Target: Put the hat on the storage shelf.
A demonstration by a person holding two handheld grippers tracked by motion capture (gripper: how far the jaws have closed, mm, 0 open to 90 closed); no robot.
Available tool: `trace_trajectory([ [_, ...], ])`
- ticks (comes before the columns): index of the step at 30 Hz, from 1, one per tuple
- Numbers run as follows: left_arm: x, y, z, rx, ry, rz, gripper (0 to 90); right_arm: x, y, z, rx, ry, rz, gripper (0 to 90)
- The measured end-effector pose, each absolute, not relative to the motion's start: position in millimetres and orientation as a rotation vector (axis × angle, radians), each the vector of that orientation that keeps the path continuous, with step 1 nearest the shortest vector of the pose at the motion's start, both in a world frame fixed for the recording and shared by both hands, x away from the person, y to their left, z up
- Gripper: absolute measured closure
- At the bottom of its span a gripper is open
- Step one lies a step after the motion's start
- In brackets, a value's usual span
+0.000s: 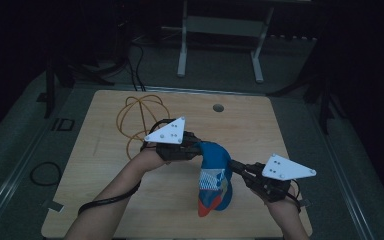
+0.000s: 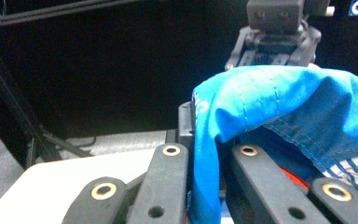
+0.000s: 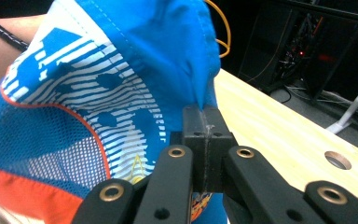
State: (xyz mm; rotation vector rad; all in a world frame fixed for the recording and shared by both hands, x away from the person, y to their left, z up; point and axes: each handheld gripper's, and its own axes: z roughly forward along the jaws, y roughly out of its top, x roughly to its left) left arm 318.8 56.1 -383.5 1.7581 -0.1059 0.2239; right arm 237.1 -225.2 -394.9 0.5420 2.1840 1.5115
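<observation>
A blue cap (image 1: 215, 177) with white stripes, mesh and an orange edge hung above the wooden tabletop (image 1: 105, 165), stretched between two handheld grippers. The left gripper (image 1: 198, 148) was clenched on the cap's upper blue fabric; the right gripper (image 1: 233, 165) pinched a fold on the cap's other side, jaws pressed together. A coil of orange cable (image 1: 139, 117) lay on the tabletop beyond the cap, behind the left gripper
</observation>
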Motion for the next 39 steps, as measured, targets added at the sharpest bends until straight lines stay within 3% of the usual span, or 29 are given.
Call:
trace_trajectory([
  [12, 311, 56, -383, 1.870, -0.128, 0.249, 88.0, 237, -244, -376, 0.564, 2.109, 1.518, 90.0],
  [15, 309, 57, -382, 1.917, -0.098, 0.272, 80.3, 238, -247, -371, 0.569, 2.099, 1.522, 90.0],
  [19, 307, 64, -383, 1.935, -0.066, 0.285, 79.1, 238, -251, -368, 0.571, 2.094, 1.530, 90.0],
  [24, 303, 77, -379, 1.935, -0.036, 0.300, 71.4, 239, -247, -367, 0.565, 2.107, 1.516, 90.0],
  [37, 285, 111, -391, 1.868, 0.189, 0.349, 40.2, 245, -246, -363, 0.591, 2.080, 1.489, 90.0],
  [39, 282, 117, -396, 1.861, 0.232, 0.366, 38.8, 248, -246, -361, 0.593, 2.078, 1.487, 90.0],
])
